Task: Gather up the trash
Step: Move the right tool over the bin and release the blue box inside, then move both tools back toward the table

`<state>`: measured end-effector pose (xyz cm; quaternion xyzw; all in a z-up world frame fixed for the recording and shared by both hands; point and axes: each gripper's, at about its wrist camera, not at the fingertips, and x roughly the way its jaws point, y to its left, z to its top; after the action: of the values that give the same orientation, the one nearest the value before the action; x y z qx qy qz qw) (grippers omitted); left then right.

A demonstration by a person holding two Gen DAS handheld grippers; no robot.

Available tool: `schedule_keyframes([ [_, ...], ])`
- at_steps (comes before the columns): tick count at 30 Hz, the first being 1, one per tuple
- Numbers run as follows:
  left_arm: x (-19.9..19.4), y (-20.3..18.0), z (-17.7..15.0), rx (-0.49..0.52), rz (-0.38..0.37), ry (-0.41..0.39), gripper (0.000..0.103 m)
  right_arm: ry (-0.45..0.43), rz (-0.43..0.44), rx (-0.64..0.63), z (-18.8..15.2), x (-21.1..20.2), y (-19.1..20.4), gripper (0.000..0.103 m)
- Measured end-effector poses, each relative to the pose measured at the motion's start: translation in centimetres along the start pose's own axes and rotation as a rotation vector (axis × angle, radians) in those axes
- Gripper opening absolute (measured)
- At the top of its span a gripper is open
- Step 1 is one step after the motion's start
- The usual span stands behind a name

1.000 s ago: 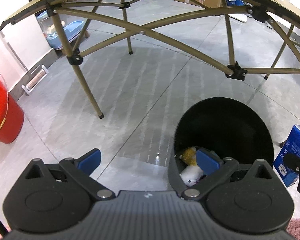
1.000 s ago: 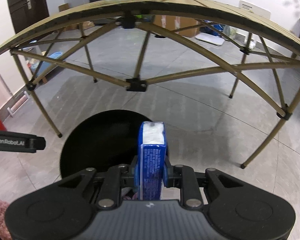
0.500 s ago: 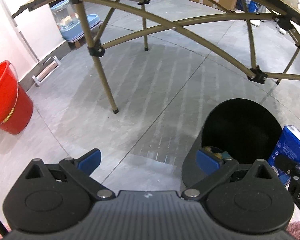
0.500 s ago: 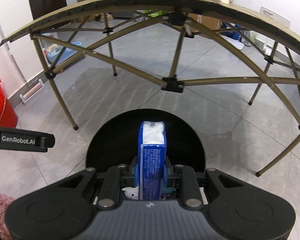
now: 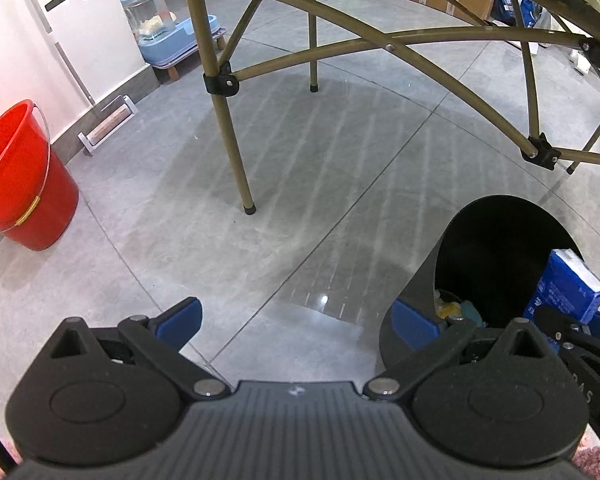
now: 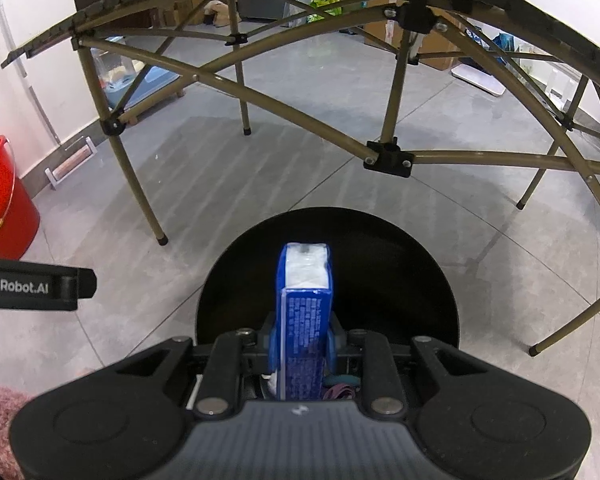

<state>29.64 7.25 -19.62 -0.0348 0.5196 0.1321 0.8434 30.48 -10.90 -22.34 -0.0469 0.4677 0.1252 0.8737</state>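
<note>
- Blue tissue pack (image 6: 303, 312), the piece of trash in hand, was pinched upright between the pads of the right claw (image 6: 302, 344), its white open end pointing away from the camera.
- It hung directly over the mouth of the black bin (image 6: 328, 280) that stood on the grey tiled floor (image 6: 220, 184), just beside the folding desk frame (image 6: 268, 104).
- In the left wrist view the same pack (image 5: 568, 284) showed above the bin's far rim (image 5: 504, 200), with some yellow and white scraps already lying at the bottom.
- The left claw (image 5: 296, 322) was spread wide and empty, hovering near the bin's side and holding nothing.
- The step in hand looked like the drop: carrying was done, release was not.
- The next move likely called for the right claw to spread so the pack would fall inside, while the left kept clear of the opening.
</note>
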Motion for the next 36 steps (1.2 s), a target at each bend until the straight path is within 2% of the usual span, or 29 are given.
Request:
schedule_keyframes([
  [14, 0.1, -0.5, -0.1, 0.002, -0.002, 0.002, 0.103, 0.007, -0.009, 0.029, -0.2, 0.1, -1.0, 0.024],
  [15, 0.1, -0.5, -0.1, 0.002, -0.003, 0.002, 0.103, 0.006, -0.013, 0.039, -0.1, 0.1, -1.1, 0.032],
  [16, 0.1, -0.5, -0.1, 0.002, -0.002, 0.002, 0.103, 0.005, -0.013, 0.05, -0.1, 0.2, -1.2, 0.05],
  [17, 0.1, -0.5, -0.1, 0.002, -0.003, 0.003, 0.103, -0.001, -0.015, 0.06, -0.1, 0.1, -1.4, 0.061],
  [18, 0.1, -0.5, -0.1, 0.002, -0.003, 0.003, 0.103, -0.007, -0.022, 0.064, 0.0, 0.1, -1.4, 0.085],
  [19, 0.1, -0.5, -0.1, 0.002, -0.002, 0.003, 0.103, -0.013, -0.029, 0.064, 0.0, 0.0, -1.5, 0.101],
  [36, -0.1, -0.7, -0.1, 0.004, -0.011, 0.0, 0.103, -0.007, -0.048, 0.064, 0.1, 0.2, -1.8, 0.103],
])
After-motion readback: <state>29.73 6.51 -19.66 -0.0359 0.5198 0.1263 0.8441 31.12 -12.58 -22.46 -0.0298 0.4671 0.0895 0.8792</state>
